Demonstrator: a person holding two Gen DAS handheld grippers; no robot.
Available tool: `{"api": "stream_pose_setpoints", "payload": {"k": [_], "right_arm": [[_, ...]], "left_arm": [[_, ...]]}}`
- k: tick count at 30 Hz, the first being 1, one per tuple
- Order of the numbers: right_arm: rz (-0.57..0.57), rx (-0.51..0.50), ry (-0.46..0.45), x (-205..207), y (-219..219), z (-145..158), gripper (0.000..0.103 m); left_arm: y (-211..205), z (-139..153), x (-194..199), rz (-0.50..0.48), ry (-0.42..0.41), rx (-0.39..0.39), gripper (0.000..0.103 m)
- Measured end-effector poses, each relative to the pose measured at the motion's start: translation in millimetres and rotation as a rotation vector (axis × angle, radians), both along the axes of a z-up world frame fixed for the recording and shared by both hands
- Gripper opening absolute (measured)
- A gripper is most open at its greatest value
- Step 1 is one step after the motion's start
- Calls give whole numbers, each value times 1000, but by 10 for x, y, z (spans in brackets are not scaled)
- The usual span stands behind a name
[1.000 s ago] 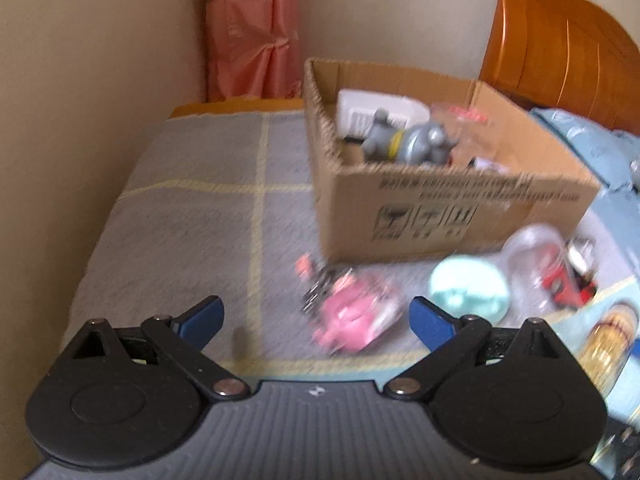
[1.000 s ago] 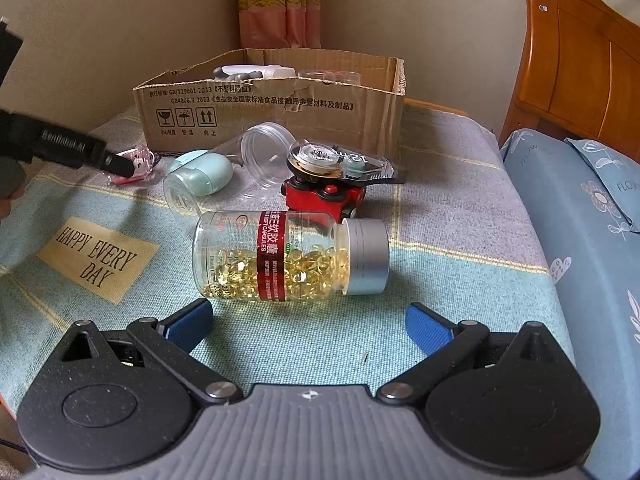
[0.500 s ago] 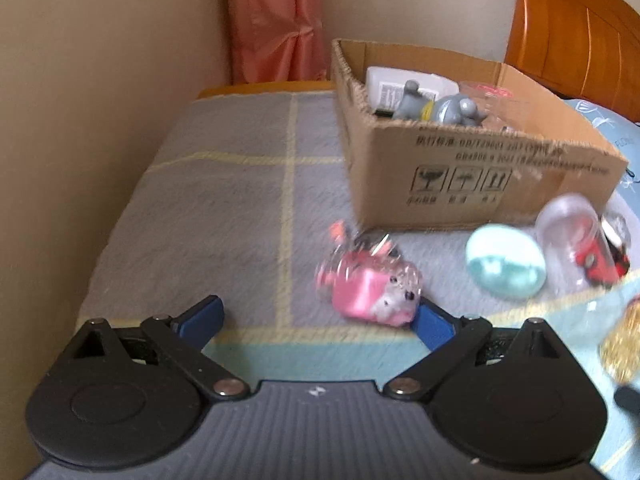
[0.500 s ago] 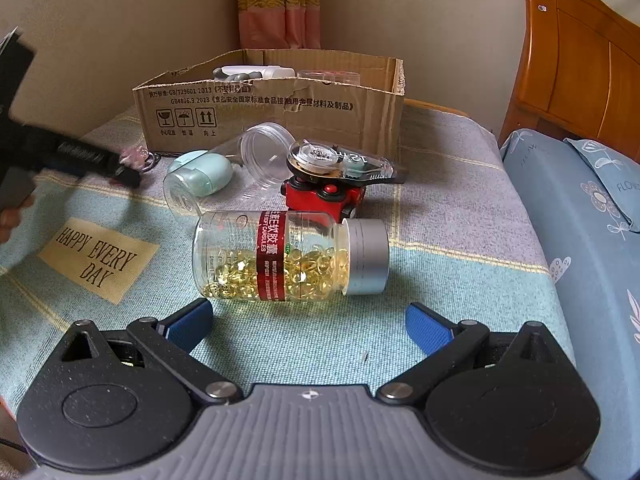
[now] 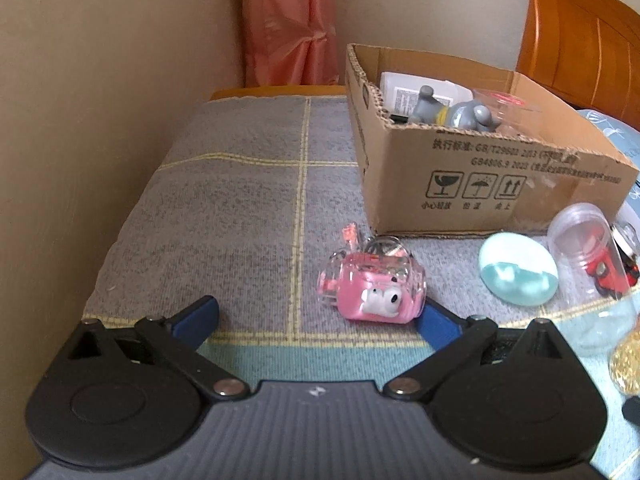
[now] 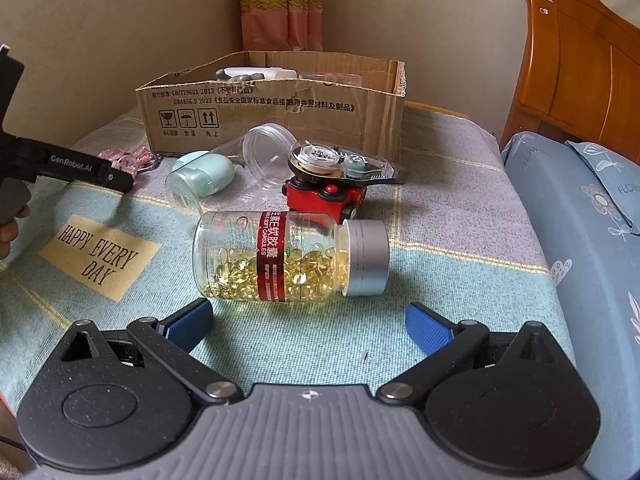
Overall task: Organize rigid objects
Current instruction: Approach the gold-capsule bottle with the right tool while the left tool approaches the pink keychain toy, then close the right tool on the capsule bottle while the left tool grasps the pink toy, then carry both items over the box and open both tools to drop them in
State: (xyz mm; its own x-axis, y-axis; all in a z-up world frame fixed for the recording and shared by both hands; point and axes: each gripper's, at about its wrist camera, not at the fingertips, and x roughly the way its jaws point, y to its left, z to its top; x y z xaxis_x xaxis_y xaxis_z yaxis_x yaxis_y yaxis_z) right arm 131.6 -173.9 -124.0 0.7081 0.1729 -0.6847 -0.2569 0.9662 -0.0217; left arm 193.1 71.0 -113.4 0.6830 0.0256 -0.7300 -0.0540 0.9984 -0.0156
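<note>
A pink clear toy [image 5: 374, 286] lies on the grey blanket just ahead of my open left gripper [image 5: 316, 318], close to its right finger [image 5: 436, 324]; it also shows in the right wrist view [image 6: 124, 160]. A cardboard box [image 5: 480, 184] behind it holds a grey toy [image 5: 464, 114] and a white bottle [image 5: 404, 90]. My right gripper [image 6: 308, 324] is open and empty, just short of a capsule bottle [image 6: 288, 256] lying on its side. Beyond it are a red toy car [image 6: 324, 198], a correction tape [image 6: 340, 162], a clear jar [image 6: 256, 156] and a mint egg-shaped case [image 6: 206, 172].
The wall runs along the left of the bed [image 5: 80, 160]. A pink curtain [image 5: 288, 24] hangs behind the box. A wooden headboard [image 6: 580, 72] and a blue pillow [image 6: 592, 216] are on the right. My left gripper's arm [image 6: 72, 166] reaches in from the left in the right wrist view.
My left gripper has moved left and lower toward the pink toy, which now sits near its right finger. My right gripper has not moved.
</note>
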Motion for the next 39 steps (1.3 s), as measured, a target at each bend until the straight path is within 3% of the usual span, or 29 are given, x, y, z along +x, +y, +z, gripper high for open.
{"api": "stream_pose_setpoints", "payload": {"k": [8,16,23,29,34,36,39], "right_arm": [[3,-3,10,15,4,12,103],[8,19,6,33,-3,97,103],[-1,54,-10,132,33,188,103],[-28,72,19,211,87,217,103],[-39,23,16,217,158,228,102],[-32,1,33,227,188,219,97],[-13,-33,37,227,222,226,97]], "left_arm": [[-20,19,19,21,5,-2,100],[-113,71,13,-39,-24,-14,75],[-202,81,51,-69,-31,-12,69],[-216,108,52,-80,-29,-19,57],[-212,116,54,-100,-28,-20,50],[-200,121,61,-112,-21,-25,50],[-183,139,69,-148,-4,-29,50]]}}
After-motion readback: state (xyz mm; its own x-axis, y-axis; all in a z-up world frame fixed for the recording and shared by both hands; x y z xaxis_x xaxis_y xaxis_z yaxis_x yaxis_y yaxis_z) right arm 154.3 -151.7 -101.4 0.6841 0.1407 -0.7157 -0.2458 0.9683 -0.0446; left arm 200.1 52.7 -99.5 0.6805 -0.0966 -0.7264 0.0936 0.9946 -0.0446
